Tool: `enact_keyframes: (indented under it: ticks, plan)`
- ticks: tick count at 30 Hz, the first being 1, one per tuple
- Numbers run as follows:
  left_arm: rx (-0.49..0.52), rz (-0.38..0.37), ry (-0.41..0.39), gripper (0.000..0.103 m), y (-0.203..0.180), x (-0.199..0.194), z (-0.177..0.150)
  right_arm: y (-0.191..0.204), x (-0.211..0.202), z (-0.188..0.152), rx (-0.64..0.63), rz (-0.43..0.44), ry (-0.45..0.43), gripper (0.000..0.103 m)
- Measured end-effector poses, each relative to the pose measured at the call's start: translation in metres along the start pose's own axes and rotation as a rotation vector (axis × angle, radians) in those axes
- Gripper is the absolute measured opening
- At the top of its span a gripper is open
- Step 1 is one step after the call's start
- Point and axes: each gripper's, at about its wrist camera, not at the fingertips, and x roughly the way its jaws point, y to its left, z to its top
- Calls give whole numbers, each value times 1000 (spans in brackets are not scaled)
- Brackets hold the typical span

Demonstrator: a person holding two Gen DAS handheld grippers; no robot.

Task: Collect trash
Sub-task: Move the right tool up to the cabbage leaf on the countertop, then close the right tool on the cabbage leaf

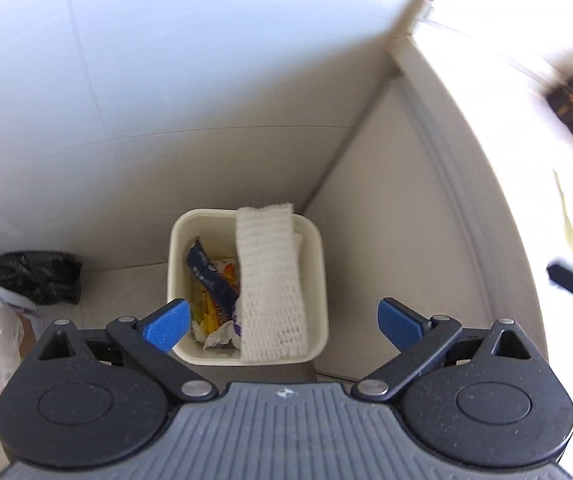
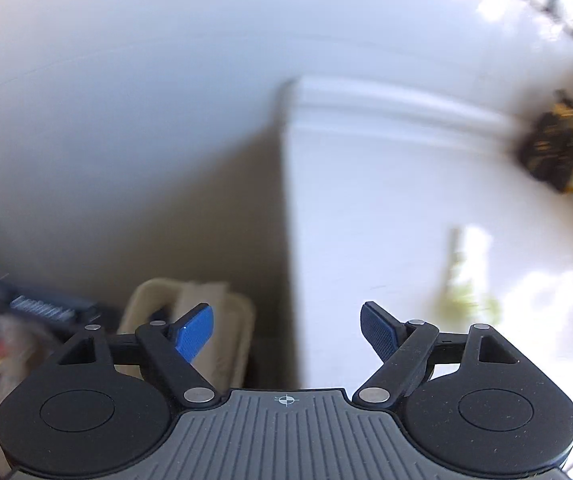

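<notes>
Trash bin, cream plastic, square with rounded corners (image 1: 246, 284), sits on the floor in the corner beside the white cabinet side, directly below and ahead of the left gripper (image 1: 282, 322). Left gripper: blue pads spread wide, nothing between them; the bin mouth shows in the gap. Bin contents: a white mesh cloth strip (image 1: 272, 284) draped lengthwise across the right half, long axis running from the far rim to the near rim, both ends lapping the edge; beside it a dark blue wrapper (image 1: 210, 276) and crumpled yellow and white paper scraps. Judgement: these pieces are already collected. Right gripper (image 2: 286, 334): pads also apart and empty, pointed at the edge where the white tabletop (image 2: 406, 200) meets the drop to the floor; the bin (image 2: 190, 320) lies low and to its left, blurred. Remaining candidate on the tabletop: a pale green, thin scrap (image 2: 466, 300), smeared by blur, ahead and to the right of the right gripper, long axis seemingly running away from the camera. A dark black-and-gold object (image 2: 554, 152) stands further back right; cannot tell what it is. Relation that matters: green scrap is nearer the right gripper, so the right hand seems better placed, with the pads set across its short width. Black crumpled bag (image 1: 34, 278) lies on the floor left of the bin.
</notes>
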Motion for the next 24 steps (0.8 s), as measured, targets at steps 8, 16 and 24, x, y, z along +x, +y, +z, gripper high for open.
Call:
enact_keyframes:
  ticks: [8, 16, 24]
  plan:
    - [75, -5, 31, 101, -22, -5, -8, -87, 9, 8, 259, -186, -33, 80]
    - [75, -2, 34, 101, -23, -6, -11, -123, 45, 9, 390, -171, 78, 52]
    - [53, 2, 35, 101, -17, -6, -11, -109, 48, 8, 359, -173, 79, 21]
